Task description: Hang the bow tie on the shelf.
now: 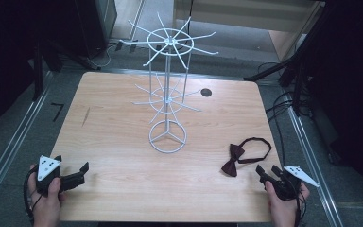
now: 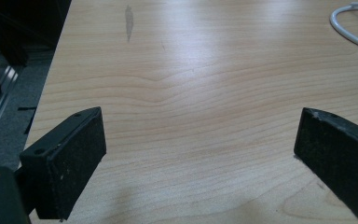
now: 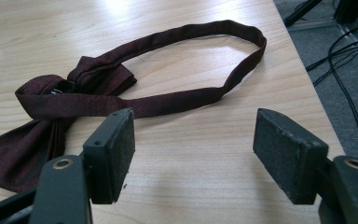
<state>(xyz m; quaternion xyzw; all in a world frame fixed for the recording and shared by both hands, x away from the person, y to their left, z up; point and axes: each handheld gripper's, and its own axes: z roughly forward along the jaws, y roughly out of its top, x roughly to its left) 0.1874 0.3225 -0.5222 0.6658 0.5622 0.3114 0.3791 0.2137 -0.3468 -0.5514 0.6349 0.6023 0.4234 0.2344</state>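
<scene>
High view: my left gripper point(image 1: 78, 173) sits at the near-left corner of the wooden table point(image 1: 123, 142), jaws spread wide over bare wood, nothing between them. Left gripper view confirms the wide gap and adds a grey streak point(image 2: 129, 21) in the wood ahead, plus a curve of the white wire rack's point(image 1: 168, 90) base ring at upper right; the tall rack with its two tiers of radiating hooks is seen whole from above, standing mid-table, with a dark round hole point(image 1: 206, 92) in the tabletop just right of it. Dark red bow tie point(image 1: 238, 156) lies flat near the right edge, strap looped open toward the far side. My right gripper point(image 1: 266, 173) rests just beside it at the near-right corner, jaws wide, empty. Right gripper view: strap passes just ahead of the jaws, bow ahead of the left one, not touching. Floor cables point(image 3: 349, 51) at right.
</scene>
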